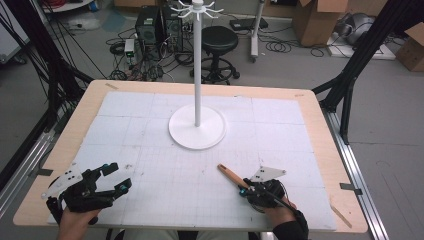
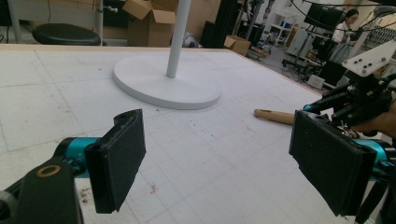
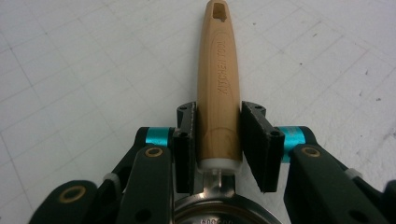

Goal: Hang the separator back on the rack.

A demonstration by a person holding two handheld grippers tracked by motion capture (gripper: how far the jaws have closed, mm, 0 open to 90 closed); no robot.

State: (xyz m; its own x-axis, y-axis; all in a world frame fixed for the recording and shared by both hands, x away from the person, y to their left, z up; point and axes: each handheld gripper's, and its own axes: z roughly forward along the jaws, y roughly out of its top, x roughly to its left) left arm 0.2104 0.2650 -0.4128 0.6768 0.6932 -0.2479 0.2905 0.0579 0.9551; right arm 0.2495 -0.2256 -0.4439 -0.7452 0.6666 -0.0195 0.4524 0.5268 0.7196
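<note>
Here's the right gripper (image 3: 218, 140) low at the near right of the table (image 1: 320, 125), and its two black jaws are pinched on the wooden handle (image 3: 218, 88) of a kitchen utensil, one pad pressed to each flank just above the white collar where the wood meets metal. A rounded metal part (image 3: 219, 207) sits right under the collar, close to the camera; what kind of utensil head it is, I can't tell. The handle runs straight out between the jaws, with lettering stamped along it and a small hanging slot at the far tip. From the high view the same handle (image 1: 231, 175) pokes out of the right gripper (image 1: 246, 190) toward the middle of the table, angled up and left, its free end over the white gridded mat (image 1: 150, 130). Over on the near left, the left gripper (image 1: 119, 176) sits with its jaws spread wide and nothing between them; its own view shows the two dark pads (image 2: 119, 158) well apart above bare mat. Farther back, in the centre of the mat, stands a white rack (image 1: 197, 75), a tall pole on a round base with hooks fanning out at the top, well apart from both grippers.
</note>
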